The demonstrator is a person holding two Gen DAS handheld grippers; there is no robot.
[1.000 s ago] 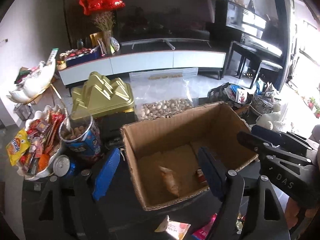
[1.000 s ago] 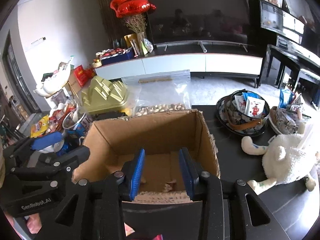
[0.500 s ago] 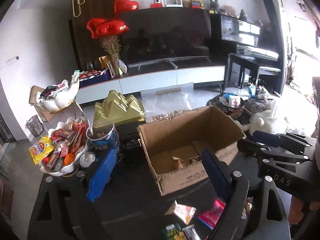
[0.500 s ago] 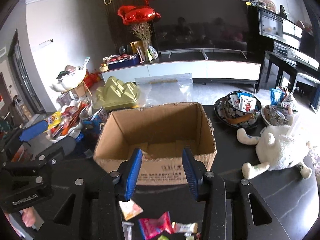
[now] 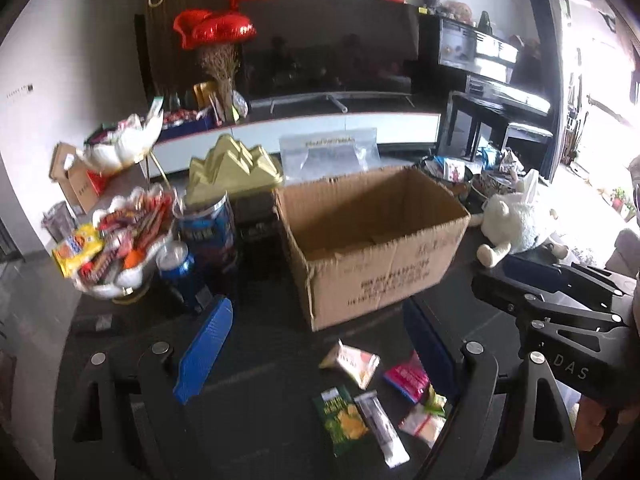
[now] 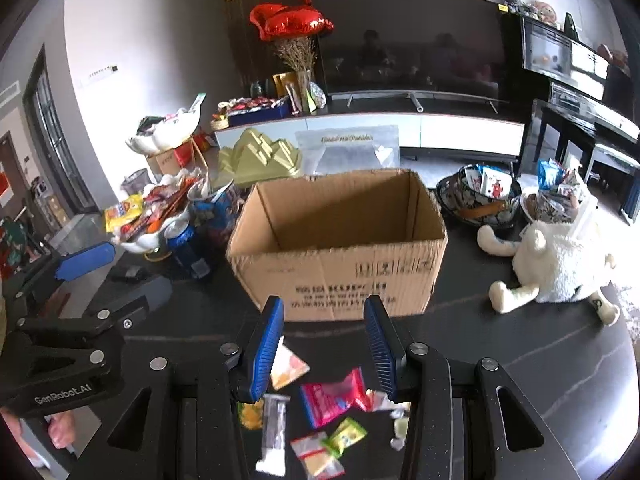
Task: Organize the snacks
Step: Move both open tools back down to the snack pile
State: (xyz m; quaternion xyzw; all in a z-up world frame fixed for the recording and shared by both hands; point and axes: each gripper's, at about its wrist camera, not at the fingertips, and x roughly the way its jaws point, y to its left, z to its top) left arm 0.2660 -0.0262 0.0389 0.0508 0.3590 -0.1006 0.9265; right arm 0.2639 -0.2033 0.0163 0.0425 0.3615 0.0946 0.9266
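Two wrist cameras look forward and downward along their claws from the counter's near edge. Both face the cardboard box and television, sharing the loose snack packets close below the lenses.

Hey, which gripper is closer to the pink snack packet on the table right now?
Right. The right gripper hangs directly above the pink snack packet; the left gripper sits off to its left, jaws empty.

The box is rough matt corrugated cardboard. The bench is dark, smooth and faintly glossy. Snack packets are shiny plastic film. The stuffed toy is fluffy cloth. The can is glossy metal.
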